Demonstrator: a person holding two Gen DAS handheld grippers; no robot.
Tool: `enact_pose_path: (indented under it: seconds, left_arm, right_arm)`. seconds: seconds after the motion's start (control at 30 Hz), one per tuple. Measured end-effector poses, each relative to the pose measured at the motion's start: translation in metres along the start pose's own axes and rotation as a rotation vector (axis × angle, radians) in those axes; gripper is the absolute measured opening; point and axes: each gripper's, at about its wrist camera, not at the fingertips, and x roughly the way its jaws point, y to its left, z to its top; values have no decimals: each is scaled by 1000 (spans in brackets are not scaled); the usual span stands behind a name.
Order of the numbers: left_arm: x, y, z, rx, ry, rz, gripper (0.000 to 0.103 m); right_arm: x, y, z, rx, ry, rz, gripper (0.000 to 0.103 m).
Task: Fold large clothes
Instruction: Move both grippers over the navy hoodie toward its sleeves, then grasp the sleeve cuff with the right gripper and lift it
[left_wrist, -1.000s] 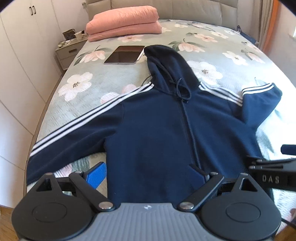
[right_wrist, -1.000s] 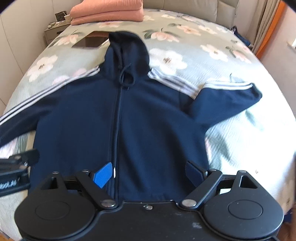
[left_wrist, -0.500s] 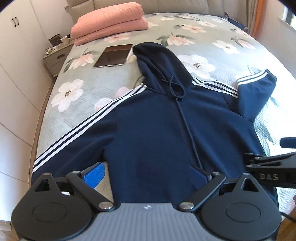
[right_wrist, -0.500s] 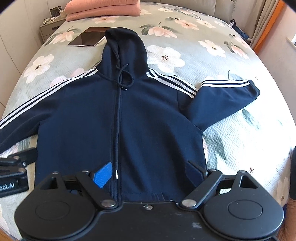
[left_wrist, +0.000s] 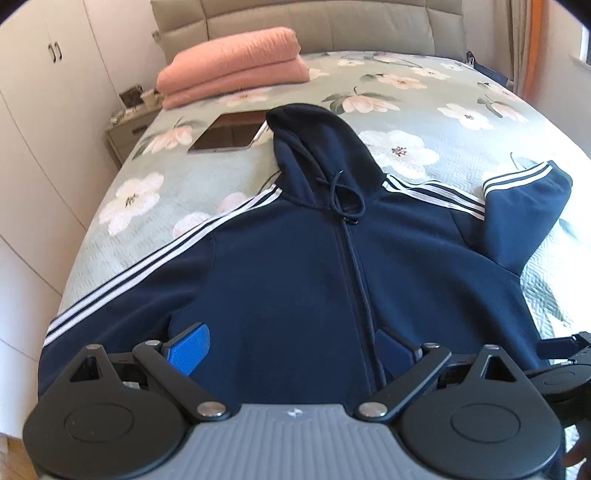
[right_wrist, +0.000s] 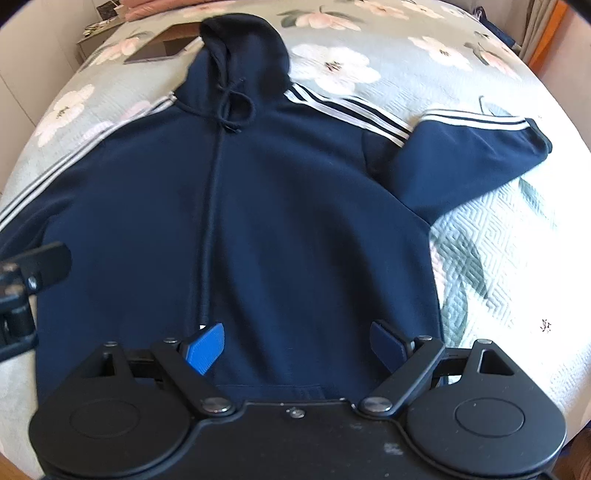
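Home bedroom: bed, nightstand, wardrobe.

- The navy zip hoodie with white sleeve stripes covers the near middle of the floral quilted bed.
- Bare quilt lies open on the near right and far right.
- A dark flat tablet lies just left of the hood.
- Folded pink blankets block the far left.

Black claw, blue pads, grey ribbed housing, silver screws
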Motion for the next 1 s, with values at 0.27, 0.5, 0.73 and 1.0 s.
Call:
enact_pose_path:
  seconds: [0.27,0.5,0.73,1.0]
  left_arm:
    - [18,-24,16,-8,15,0,97]
    - [32,-29,26,-34,29,-10,97]
    - [44,-33,35,-46,41,8,97]
    - [60,-37,48,-59,42,27,97]
  right_arm:
    - [19,-32,10,24,37,-10,102]
    - [29,-49,22,41,59,8,102]
    - [36,-52,38,12,47,25,102]
    - [49,-64,55,4,45,25,102]
